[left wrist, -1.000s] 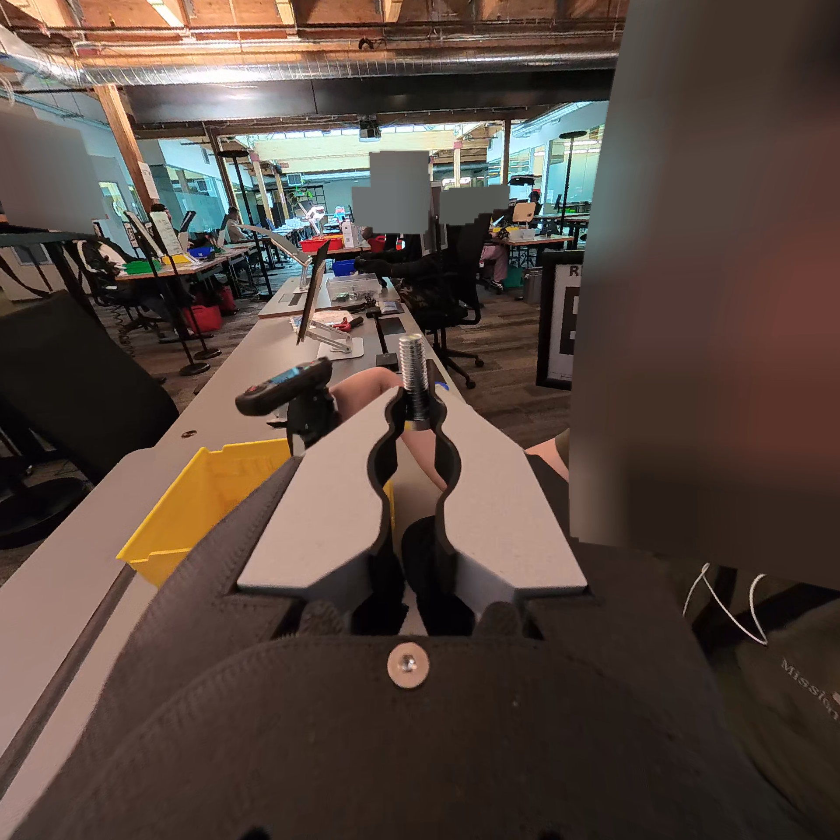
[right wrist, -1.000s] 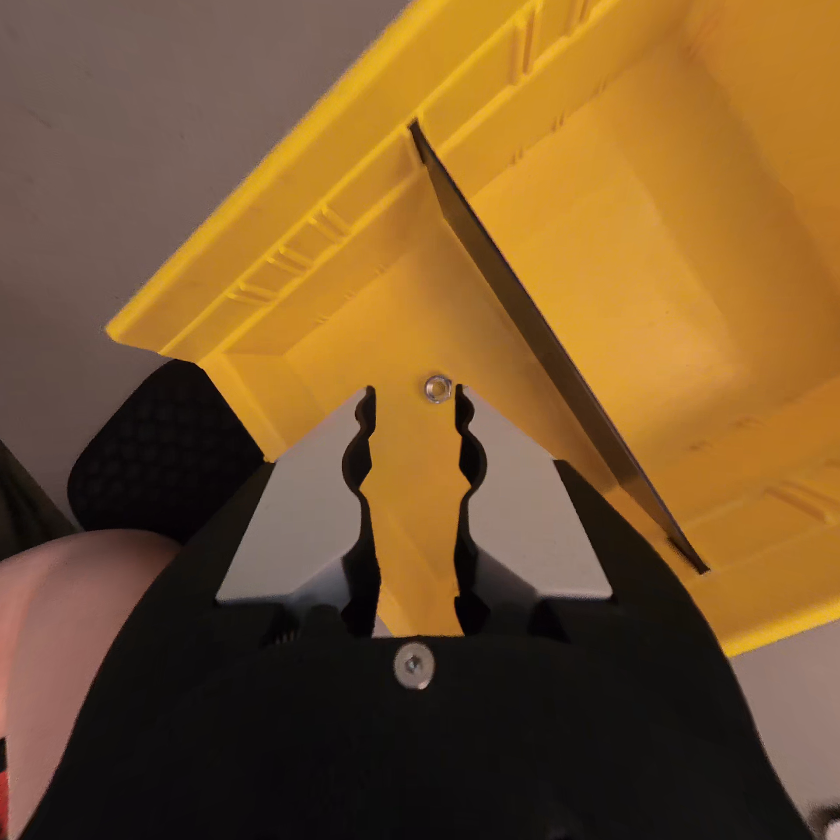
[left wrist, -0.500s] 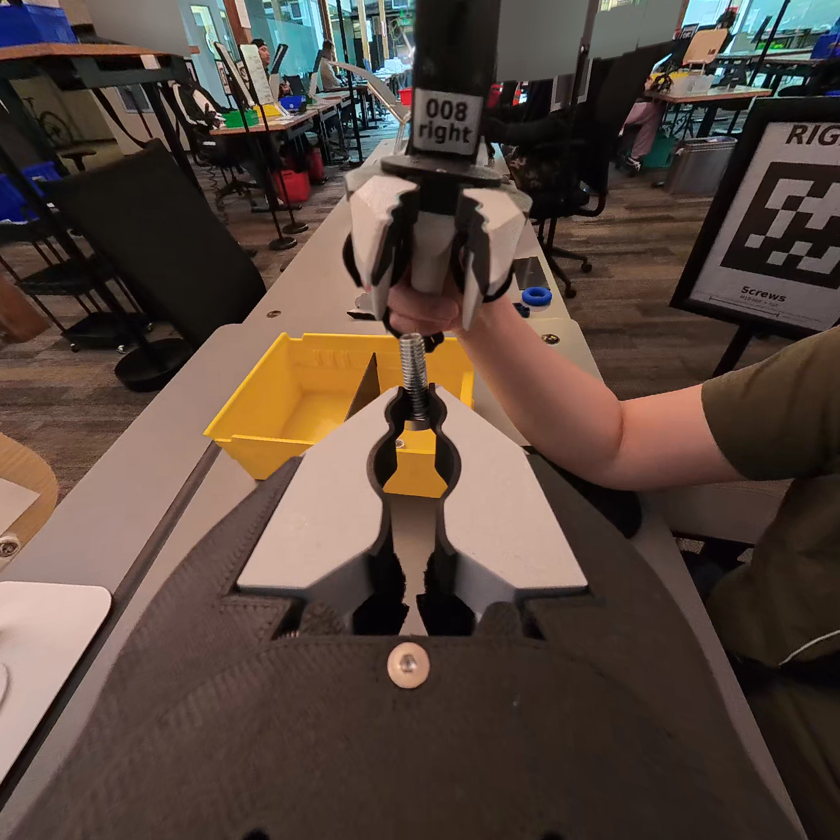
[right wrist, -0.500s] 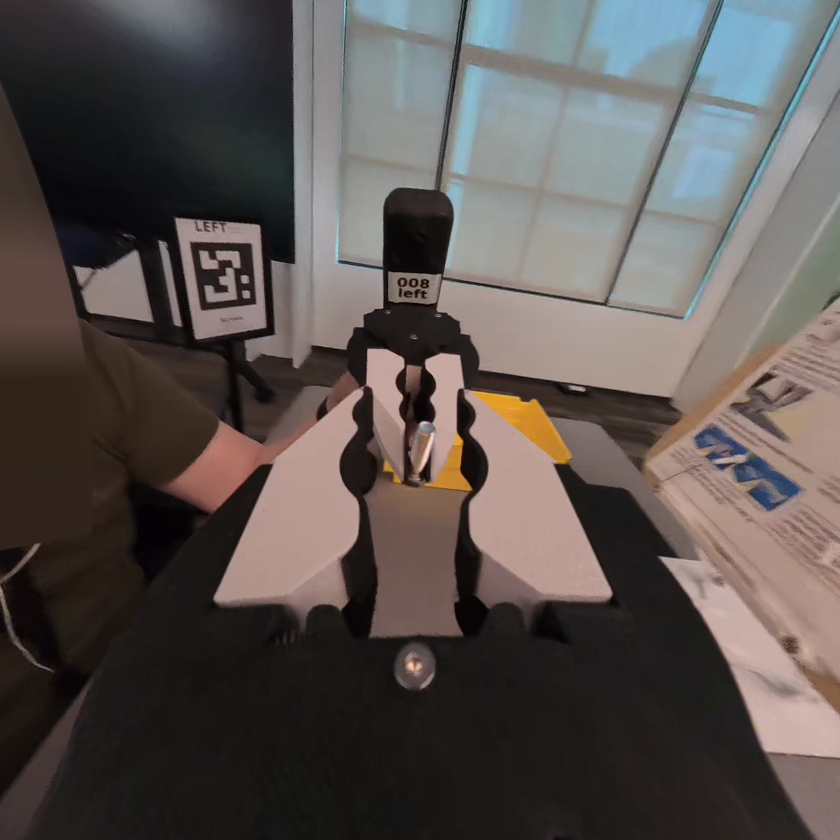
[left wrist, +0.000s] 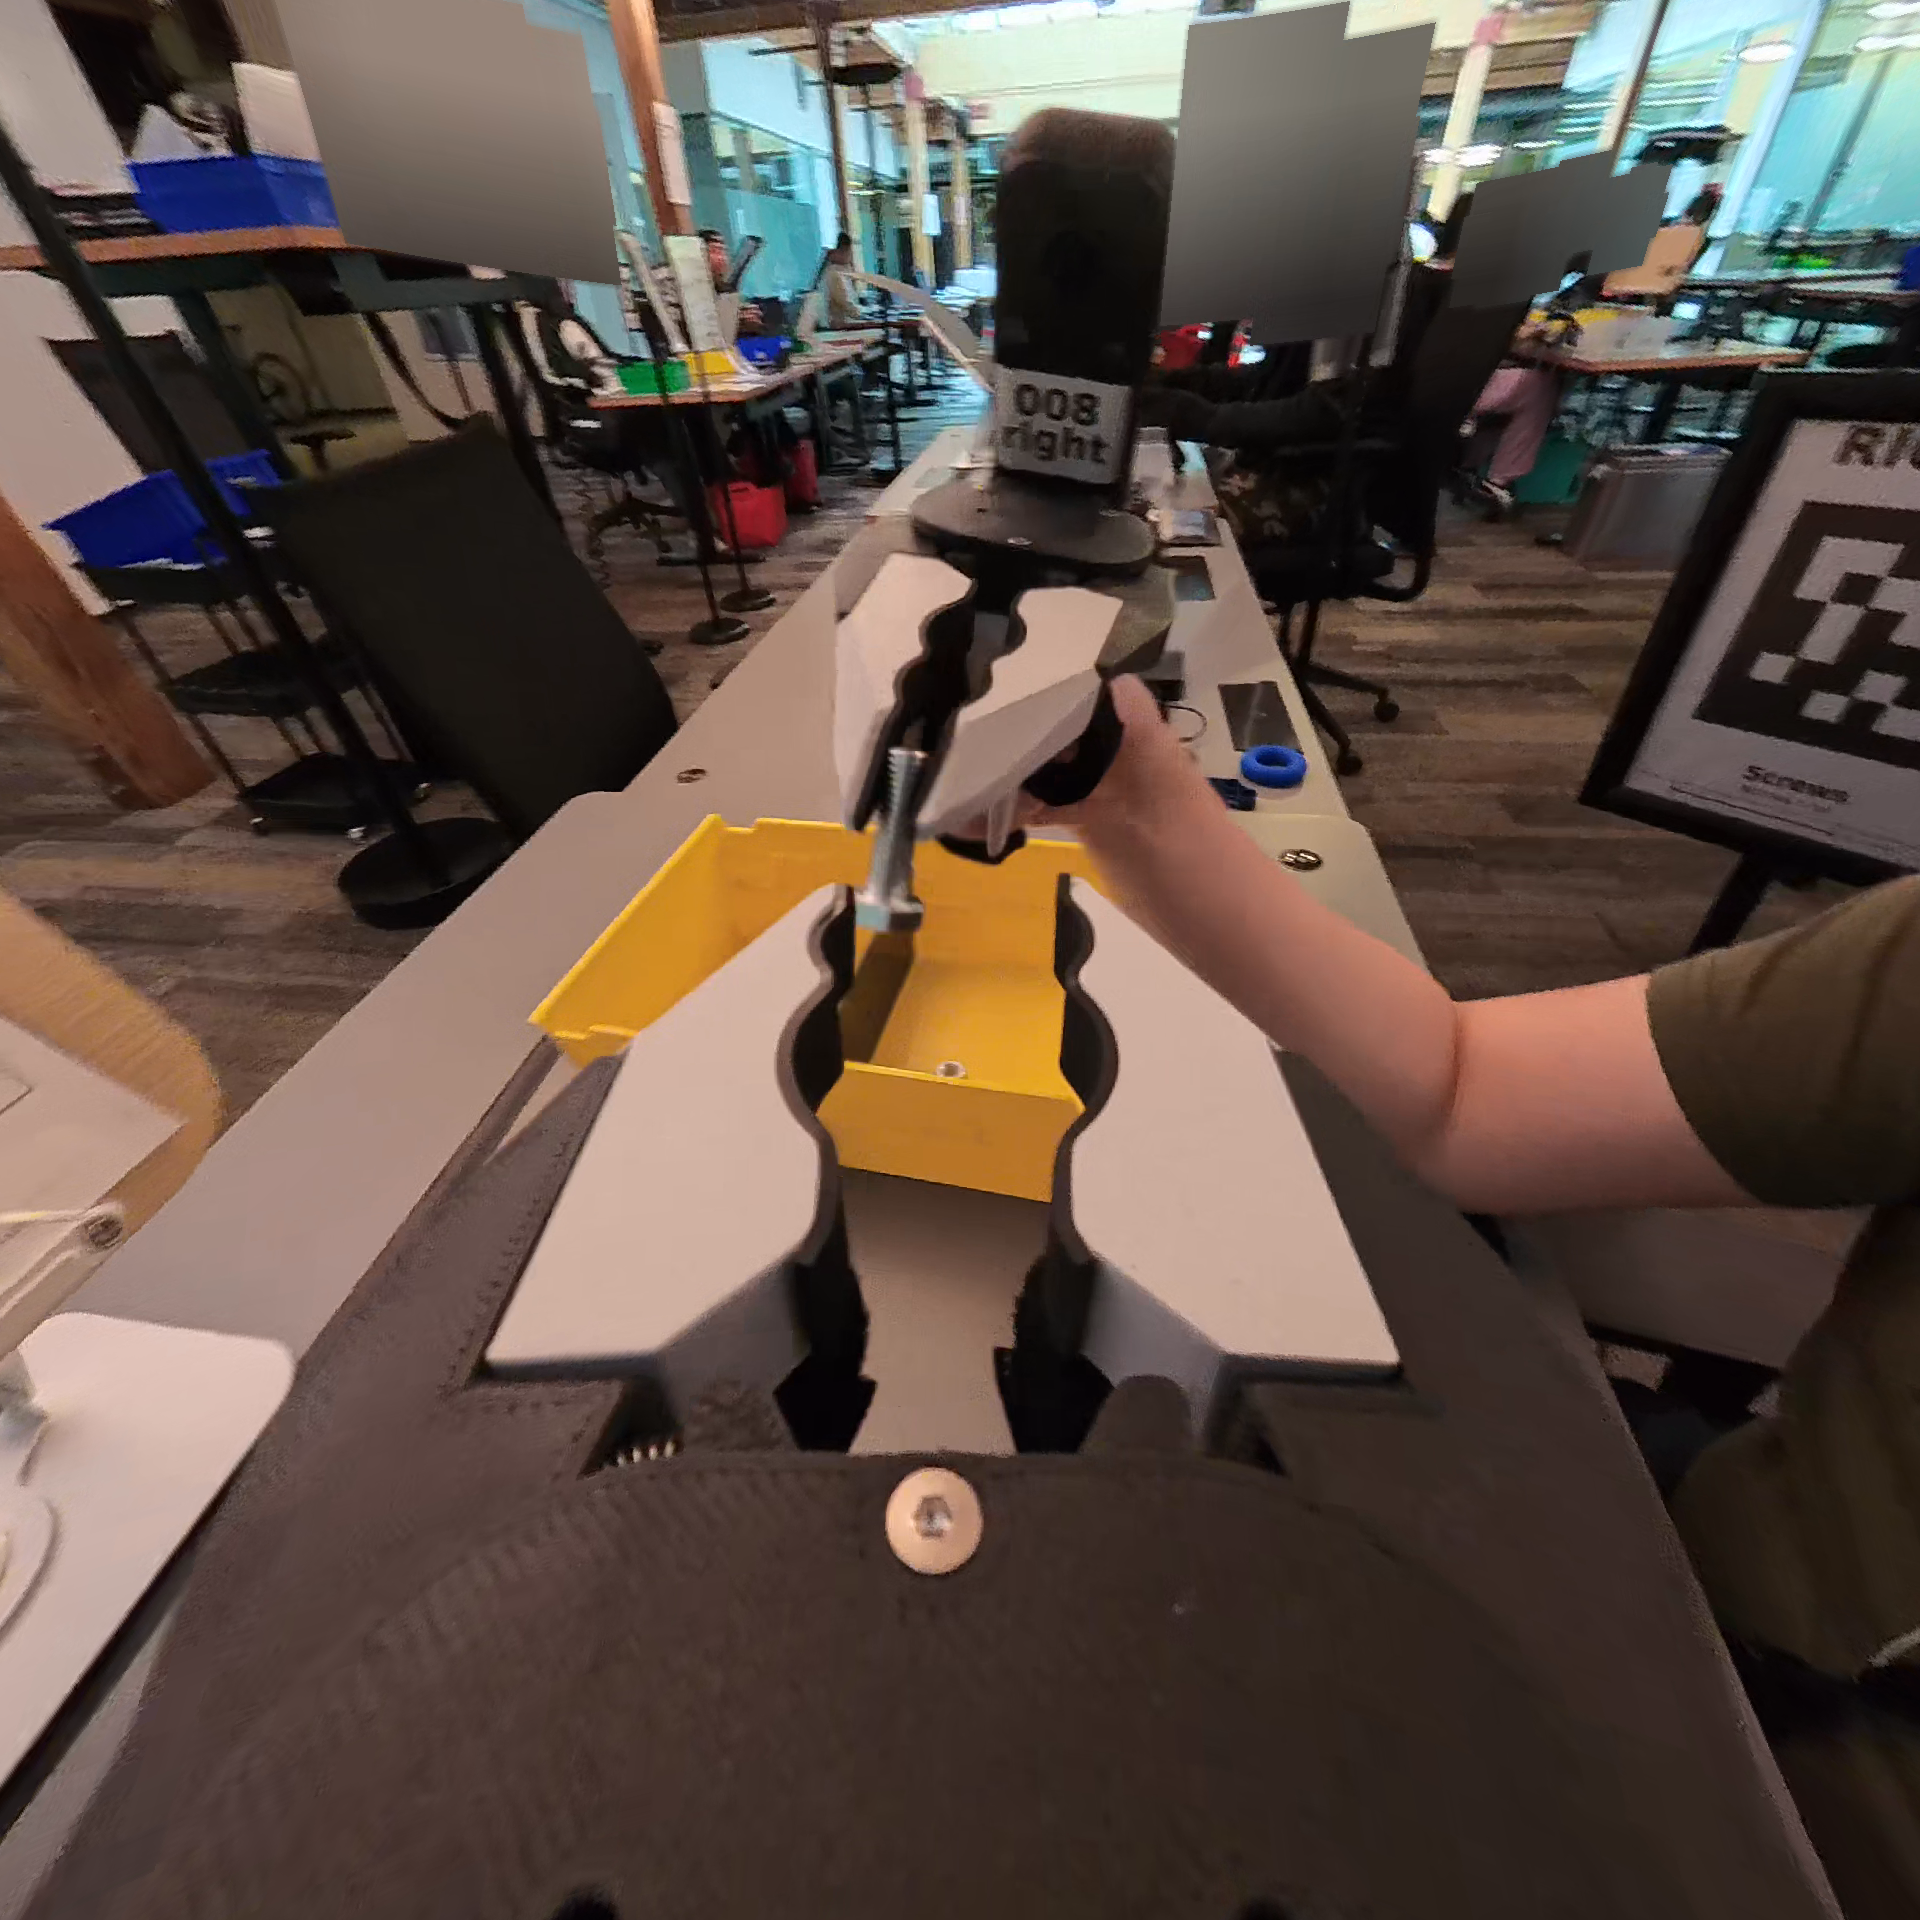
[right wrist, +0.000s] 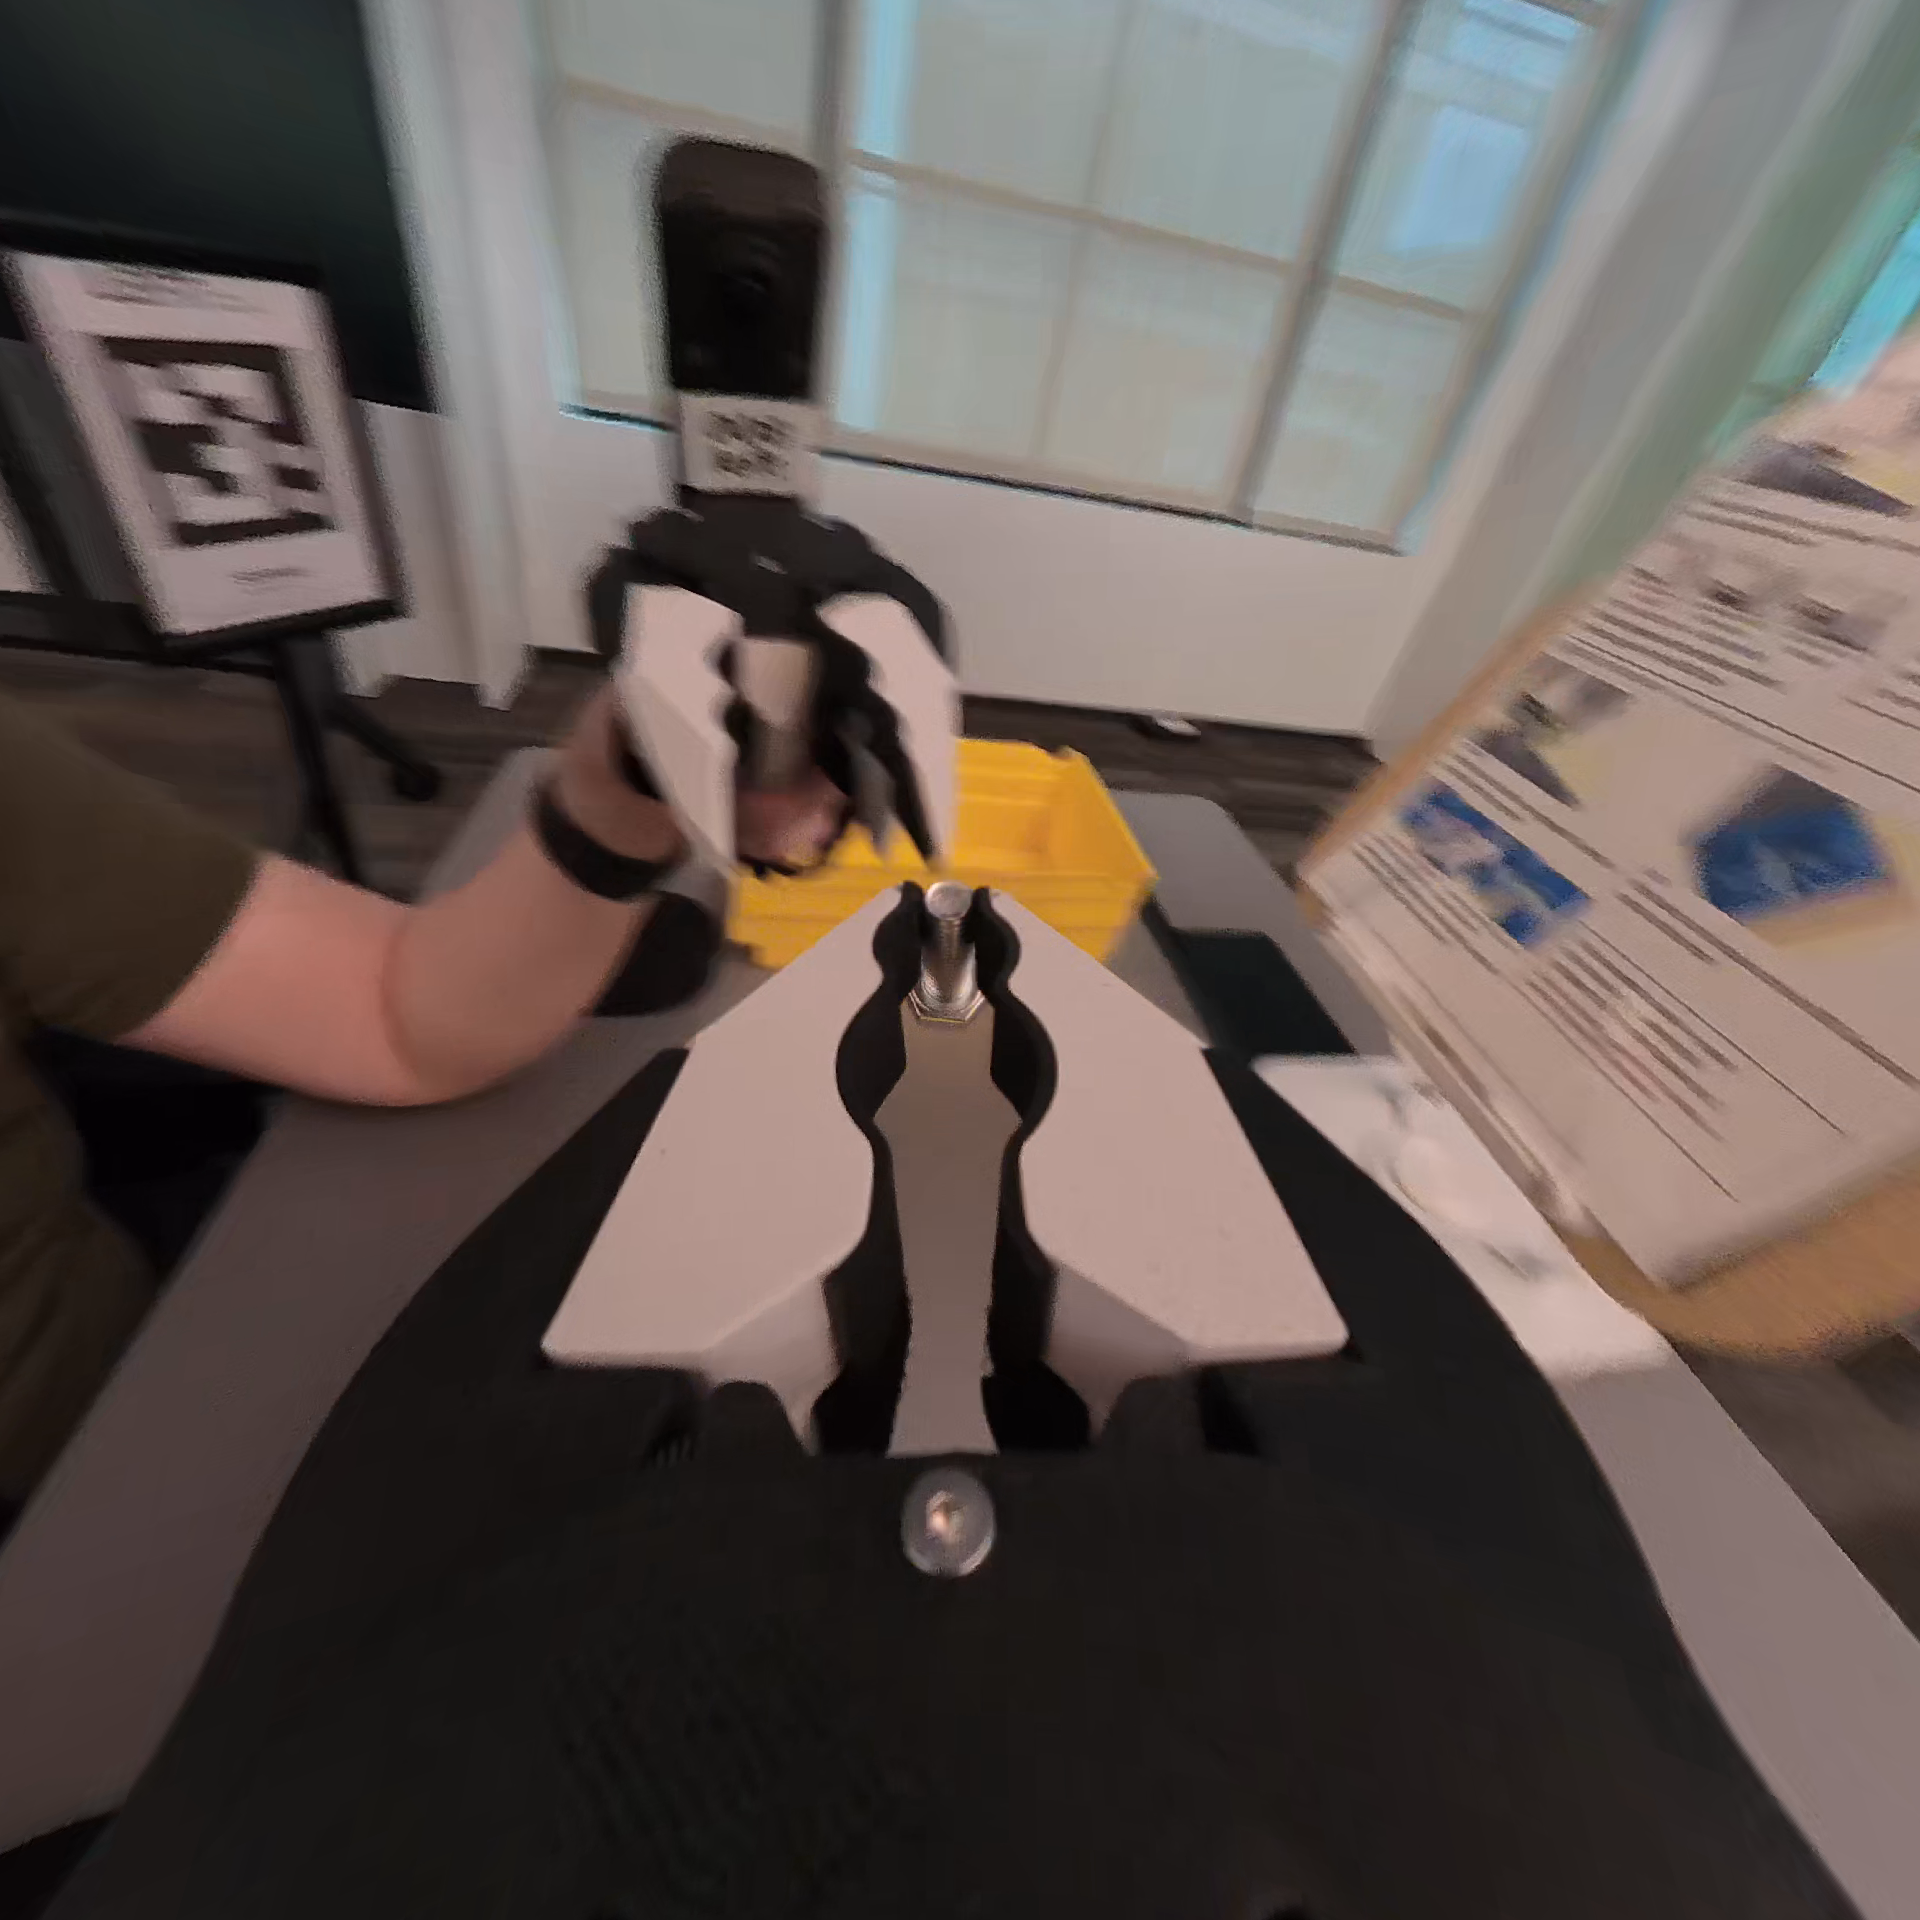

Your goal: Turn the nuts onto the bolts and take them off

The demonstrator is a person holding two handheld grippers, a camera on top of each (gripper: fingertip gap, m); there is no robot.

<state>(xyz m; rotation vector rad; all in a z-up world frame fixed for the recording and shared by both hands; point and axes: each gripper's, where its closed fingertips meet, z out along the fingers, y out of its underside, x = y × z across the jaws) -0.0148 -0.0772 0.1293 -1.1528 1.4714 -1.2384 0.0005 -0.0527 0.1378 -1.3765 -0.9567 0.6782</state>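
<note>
A silver bolt is gripped by its threaded shaft in my right gripper, which faces me in the left wrist view; the hex head hangs down. My left gripper is open, with its fingers apart on either side of the bolt head and not touching it. Below stands a yellow bin with a small nut on its floor. In the right wrist view my right gripper is shut on the bolt. The left gripper is blurred beyond it, above the bin.
The bin stands on a long grey table. A blue ring lies farther along it. A framed marker sign stands to the right, and a black chair to the left. A poster board leans at the table's end. Only a small space, under 4 cm, lies between the two pairs of fingers.
My left gripper held the bolt and has opened and let it go. My right gripper rose from the bin, turned toward the left one and shut on the bolt.
</note>
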